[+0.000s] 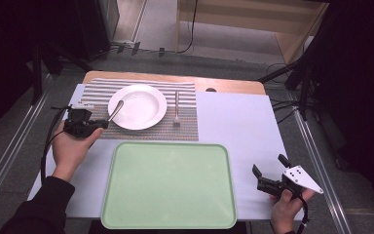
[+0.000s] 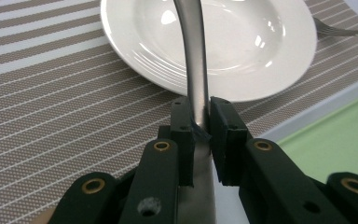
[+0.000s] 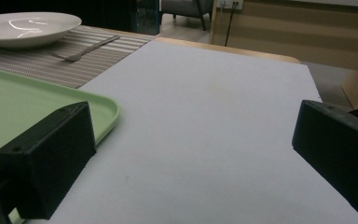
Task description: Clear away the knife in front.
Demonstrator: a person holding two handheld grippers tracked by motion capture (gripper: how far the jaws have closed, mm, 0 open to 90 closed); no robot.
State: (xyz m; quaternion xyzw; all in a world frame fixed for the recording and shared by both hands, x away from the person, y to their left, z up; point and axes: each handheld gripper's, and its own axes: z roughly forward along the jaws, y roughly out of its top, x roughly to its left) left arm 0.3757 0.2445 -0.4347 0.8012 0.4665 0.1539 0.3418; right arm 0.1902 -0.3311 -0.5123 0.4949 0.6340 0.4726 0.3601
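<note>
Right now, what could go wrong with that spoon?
The left gripper pinches the spoon near its handle end, so it might swivel or slip. Its far end lies on the white plate, so lifting could nudge or clink it. The green tray rim might catch it.

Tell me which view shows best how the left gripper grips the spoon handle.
The left gripper view: the spoon handle is pinched between the left gripper pads, with the spoon reaching over the white plate. The high view shows the spoon small, leaning onto the plate rim, the grip itself too small to judge.
</note>
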